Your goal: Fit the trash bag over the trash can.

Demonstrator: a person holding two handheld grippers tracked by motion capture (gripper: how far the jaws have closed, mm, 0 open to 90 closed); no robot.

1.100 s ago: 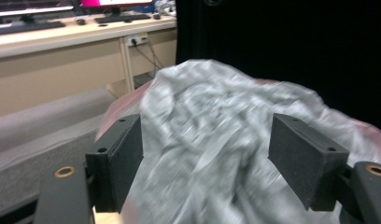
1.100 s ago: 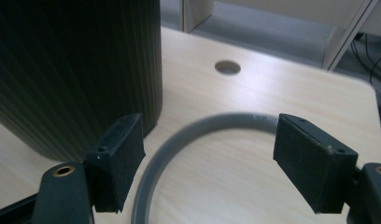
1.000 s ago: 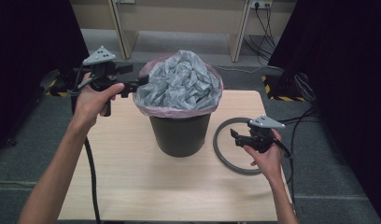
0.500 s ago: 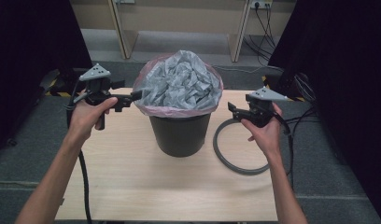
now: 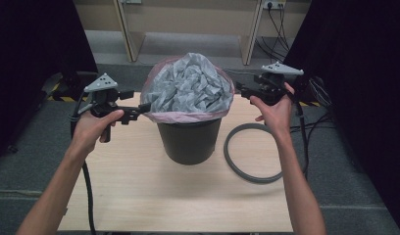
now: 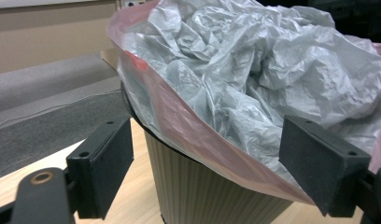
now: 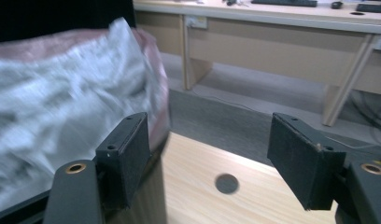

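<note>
Taking the black bin point(image 5: 189, 142) as the landmark: it stands upright near the middle of the wooden table point(image 5: 139, 196), its long axis vertical and its mouth pointing straight up.

To the left of the bin, the left gripper point(image 5: 141, 108) is held level in the person's left hand point(image 5: 92, 126), its jaws pointing right toward the bin's rim. In the left gripper view the jaws stand wide apart, with the pink bag edge point(image 6: 193, 135) between them but not pressed by either pad, so the gripper is released; its jaws have just been opening.

On the bin itself, the pink bag edge is folded out over the rim, and crumpled grey plastic point(image 5: 190, 88) mounds up above the mouth.

To the right of the bin, a grey ring point(image 5: 236, 164) lies flat on the table, near the bin's foot. Above it, level with the bin's rim, the right gripper point(image 5: 240, 89) is held in the right hand point(image 5: 274, 110), pointing left toward the bin. In the right gripper view its jaws stand apart with nothing gripped, one pad just beside the bag edge; they have just been closing a little.
</note>
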